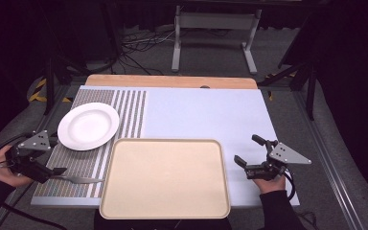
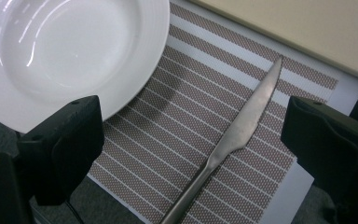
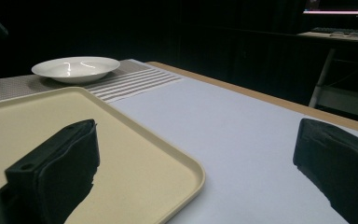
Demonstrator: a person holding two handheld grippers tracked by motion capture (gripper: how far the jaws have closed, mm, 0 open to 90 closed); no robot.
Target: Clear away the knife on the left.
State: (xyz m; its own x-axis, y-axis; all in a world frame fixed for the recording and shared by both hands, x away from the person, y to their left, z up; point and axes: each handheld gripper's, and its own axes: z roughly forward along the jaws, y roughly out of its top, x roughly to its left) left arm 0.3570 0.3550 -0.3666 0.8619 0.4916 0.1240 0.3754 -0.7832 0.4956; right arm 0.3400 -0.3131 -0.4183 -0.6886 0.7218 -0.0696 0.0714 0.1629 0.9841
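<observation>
Bare beige tray (image 1: 165,177), white plate (image 1: 88,126) beyond its left corner holding nothing, knife (image 1: 76,179) left of tray between left gripper's (image 1: 57,172) wide jaws, ungrasped, right gripper (image 1: 247,151) agape right of tray, gripping nothing

A beige tray (image 1: 165,178) lies at the near edge of the tabletop (image 1: 206,112), empty, its long side running across. Up and to the left of the tray, a white plate (image 1: 88,126) sits on a striped placemat (image 1: 129,110), which runs along the tray's left side. The plate is near the tray's far left corner but apart from it. Beyond the tabletop, well behind the tray, a grey metal stand (image 1: 215,33) rests on the floor, with dark cables (image 1: 141,45) strewn just left of it.
</observation>
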